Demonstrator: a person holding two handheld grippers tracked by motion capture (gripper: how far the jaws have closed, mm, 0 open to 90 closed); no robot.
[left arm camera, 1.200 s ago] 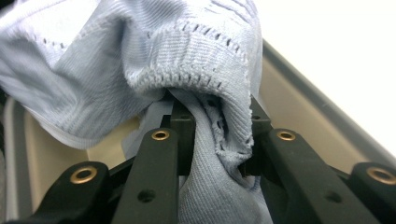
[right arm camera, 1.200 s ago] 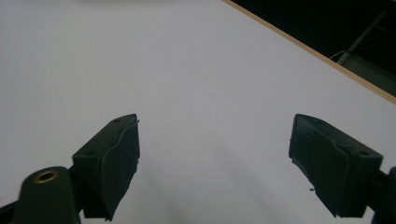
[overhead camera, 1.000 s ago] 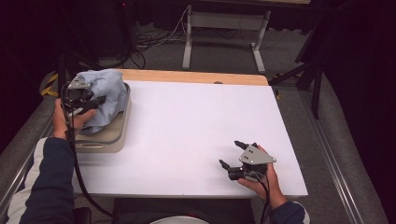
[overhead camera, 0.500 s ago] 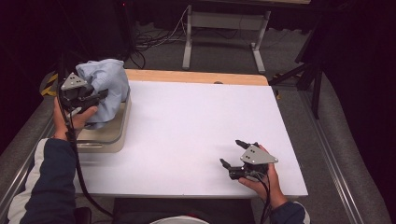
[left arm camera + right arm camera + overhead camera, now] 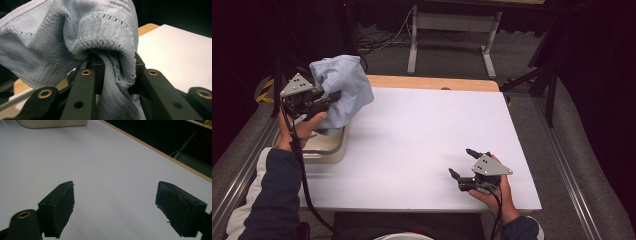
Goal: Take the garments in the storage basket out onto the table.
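My left gripper (image 5: 314, 102) is closed on a light blue knitted cloth (image 5: 343, 90); its jaws are pinching a thick fold of the fabric between them. In the left gripper view the cloth (image 5: 75, 37) bulges over the two black jaws and a part of it hangs down between them. I hold the cloth in the air, above the left edge of the white tabletop (image 5: 422, 140). Its lower part hangs over a cream-coloured tray (image 5: 329, 150) that stands at the left side of the tabletop. I cannot tell if the cloth touches the tray.

My right gripper (image 5: 464, 165) is low at the near right part of the tabletop, well apart from the cloth. Its jaws are spread wide and there is nothing between them. In the right gripper view I see the two dark pads (image 5: 61, 205) over the bare white surface, and the tray (image 5: 52, 123) is far at the top edge. A wooden strip (image 5: 432, 82) runs along the far edge of the tabletop.
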